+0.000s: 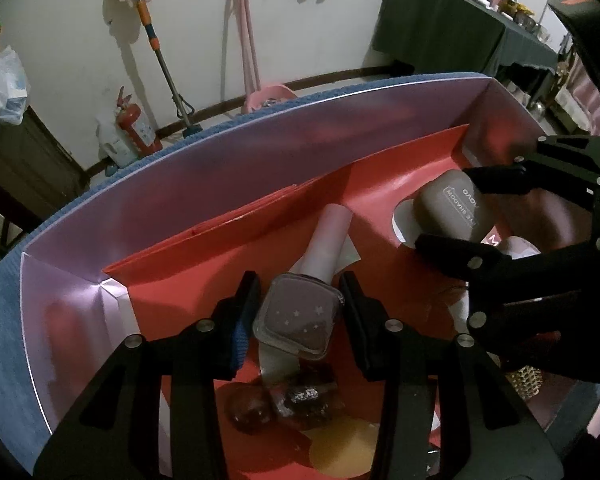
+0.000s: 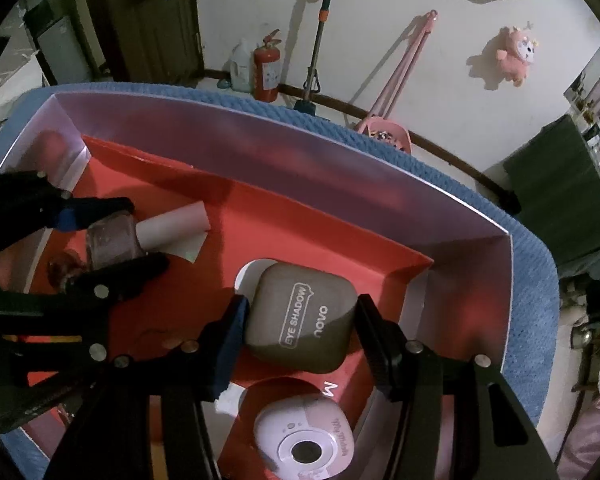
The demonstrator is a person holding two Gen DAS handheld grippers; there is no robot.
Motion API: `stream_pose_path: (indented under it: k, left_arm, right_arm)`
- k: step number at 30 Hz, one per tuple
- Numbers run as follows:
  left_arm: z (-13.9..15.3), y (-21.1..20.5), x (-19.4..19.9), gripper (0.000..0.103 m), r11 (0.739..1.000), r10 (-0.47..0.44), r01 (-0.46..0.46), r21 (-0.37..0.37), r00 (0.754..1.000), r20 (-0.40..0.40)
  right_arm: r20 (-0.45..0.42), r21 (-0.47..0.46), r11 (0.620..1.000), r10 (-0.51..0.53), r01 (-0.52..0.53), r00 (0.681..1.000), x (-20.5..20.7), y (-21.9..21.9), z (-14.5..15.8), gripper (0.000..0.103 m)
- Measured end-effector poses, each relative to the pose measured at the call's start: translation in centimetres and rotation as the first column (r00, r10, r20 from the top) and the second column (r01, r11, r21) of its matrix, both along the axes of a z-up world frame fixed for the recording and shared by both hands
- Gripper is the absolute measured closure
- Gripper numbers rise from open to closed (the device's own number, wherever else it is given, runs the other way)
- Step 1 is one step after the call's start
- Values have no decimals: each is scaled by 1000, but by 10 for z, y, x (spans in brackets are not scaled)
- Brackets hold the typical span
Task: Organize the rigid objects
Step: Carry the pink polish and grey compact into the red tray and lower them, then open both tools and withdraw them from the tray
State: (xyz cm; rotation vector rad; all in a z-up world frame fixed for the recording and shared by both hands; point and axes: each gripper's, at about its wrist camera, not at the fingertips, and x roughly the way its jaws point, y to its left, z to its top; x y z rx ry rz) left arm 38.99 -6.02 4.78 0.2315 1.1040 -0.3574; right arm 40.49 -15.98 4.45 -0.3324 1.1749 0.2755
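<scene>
A mauve square nail polish bottle (image 1: 296,316) with small stars and a pale pink cap (image 1: 330,236) sits between the fingers of my left gripper (image 1: 298,312), which is shut on it low over the red insert (image 1: 204,268). My right gripper (image 2: 300,320) is shut on a grey-brown eye shadow case (image 2: 300,316) above a white cutout (image 2: 246,274) in the insert. Each gripper appears in the other's view: the right one (image 1: 446,208) holds the case (image 1: 452,208), the left one (image 2: 146,232) holds the bottle (image 2: 110,240). I cannot tell whether either item touches the insert.
The red insert lies in a box with pale pink walls (image 1: 220,168) on a blue towel (image 2: 532,280). A pink round compact (image 2: 304,440) sits in a cutout near me. Dark round items (image 1: 248,408) lie under the left gripper. The floor and a wall with brooms are beyond.
</scene>
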Motion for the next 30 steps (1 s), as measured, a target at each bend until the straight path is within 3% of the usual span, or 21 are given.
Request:
stream_pose_path:
  k: [11,18,30]
  left_arm:
    - [-1,4,4,64,1000,3,-3,-12,1000,-6]
    - [5,10,10,63,998,13,-14,-59,1000,-20]
    - [21,17,-3,49,995,47,-45,-85,999,20]
  right_arm:
    - [-17,14,1000,-3,3,1000,5,-2,0,45]
    - [-20,17,1000,-4,4,1000,4,-2,-1,44]
    - [-15,30,999,-18,18,1000,-2,2,3,37]
